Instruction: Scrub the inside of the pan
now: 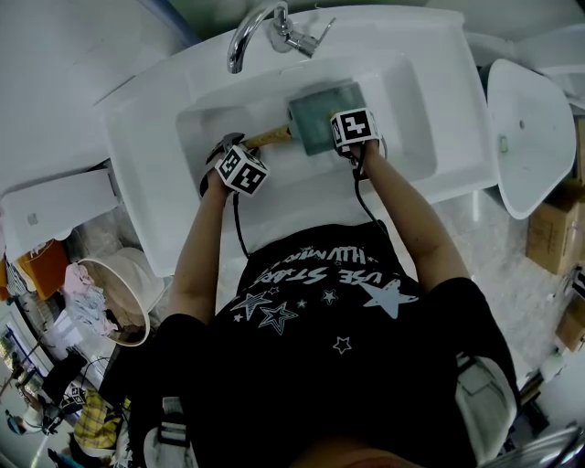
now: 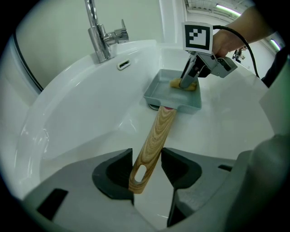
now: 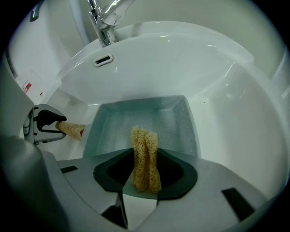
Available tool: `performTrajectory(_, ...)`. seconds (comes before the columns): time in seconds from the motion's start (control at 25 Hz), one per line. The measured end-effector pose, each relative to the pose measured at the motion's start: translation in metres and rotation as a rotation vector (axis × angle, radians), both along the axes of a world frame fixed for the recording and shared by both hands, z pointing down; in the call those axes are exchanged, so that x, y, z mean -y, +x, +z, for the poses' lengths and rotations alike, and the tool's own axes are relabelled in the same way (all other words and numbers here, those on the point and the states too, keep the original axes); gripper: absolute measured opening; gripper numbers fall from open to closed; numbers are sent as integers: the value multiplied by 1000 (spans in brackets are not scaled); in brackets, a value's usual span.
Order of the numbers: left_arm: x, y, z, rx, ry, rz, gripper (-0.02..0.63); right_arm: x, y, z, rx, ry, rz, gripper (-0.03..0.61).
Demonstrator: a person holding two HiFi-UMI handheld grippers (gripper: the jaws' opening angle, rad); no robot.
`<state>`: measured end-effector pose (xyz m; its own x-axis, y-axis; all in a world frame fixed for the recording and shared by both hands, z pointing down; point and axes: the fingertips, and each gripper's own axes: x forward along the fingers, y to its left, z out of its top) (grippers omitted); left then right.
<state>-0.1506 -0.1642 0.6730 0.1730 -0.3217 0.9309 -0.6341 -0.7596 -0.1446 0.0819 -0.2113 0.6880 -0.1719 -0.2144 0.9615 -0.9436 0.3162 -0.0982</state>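
Note:
A grey-green square pan (image 1: pixel 320 119) lies in the white sink, its wooden handle (image 1: pixel 270 137) pointing left. In the left gripper view my left gripper (image 2: pixel 146 170) is shut on the end of that handle (image 2: pixel 154 140), and the pan (image 2: pixel 168 96) lies beyond it. My right gripper (image 3: pixel 145 170) is shut on a yellow fibrous sponge (image 3: pixel 145 154), which it holds upright over the pan's inside (image 3: pixel 140 120). From the left gripper view, the right gripper (image 2: pixel 186 84) points down into the pan, pressing the sponge (image 2: pixel 176 83) near the far right wall. The right gripper's marker cube (image 1: pixel 355 128) hides its jaws in the head view.
A chrome faucet (image 1: pixel 260 27) rises behind the basin (image 1: pixel 411 137), with an overflow slot (image 2: pixel 123 65) below it. A white lidded bin (image 1: pixel 526 128) and cardboard boxes (image 1: pixel 558 228) stand to the right. A basket of cloths (image 1: pixel 119 292) sits lower left.

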Motion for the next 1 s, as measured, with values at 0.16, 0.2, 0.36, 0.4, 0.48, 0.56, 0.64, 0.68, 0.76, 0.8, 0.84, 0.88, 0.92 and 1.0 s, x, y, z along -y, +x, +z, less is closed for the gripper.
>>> performTrajectory(0.16,0,0,0,-2,3,-1,202,3,13,0,-34,6,10,156)
performTrajectory(0.2,0,0,0,-2,3,-1,202,5,16,0,-41,8,17,156)
performTrajectory(0.36,0,0,0,-2,5,-1,202,8,27,-1,-63,20,35,155)
performTrajectory(0.4,0,0,0,-1,6,-1,202,8,28,-2,-66,21,34,155)
performTrajectory(0.48,0,0,0,-1,6,-1,202,8,27,-1,-73,22,26,155)
performTrajectory(0.56,0,0,0,1,7,0,202,8,26,-1,-77,25,14,156)
performTrajectory(0.64,0,-2,0,11,12,0,202,9,26,-1,-79,26,6,156)
performTrajectory(0.68,1,-2,1,18,15,0,202,9,26,-2,-80,25,7,155)
performTrajectory(0.76,1,-2,1,19,13,-2,202,10,27,-2,-79,21,16,155)
performTrajectory(0.8,0,-1,1,16,10,-4,202,10,27,-2,-80,19,23,155)
performTrajectory(0.84,0,0,0,11,7,-5,202,10,28,-2,-81,16,30,155)
performTrajectory(0.88,0,2,-1,4,4,-5,202,9,29,-2,-83,14,37,153)
performTrajectory(0.92,-1,3,-1,-5,2,-5,202,10,29,-2,-84,14,40,155)
performTrajectory(1.0,0,1,0,-9,5,-12,202,10,28,-3,-80,20,40,155)
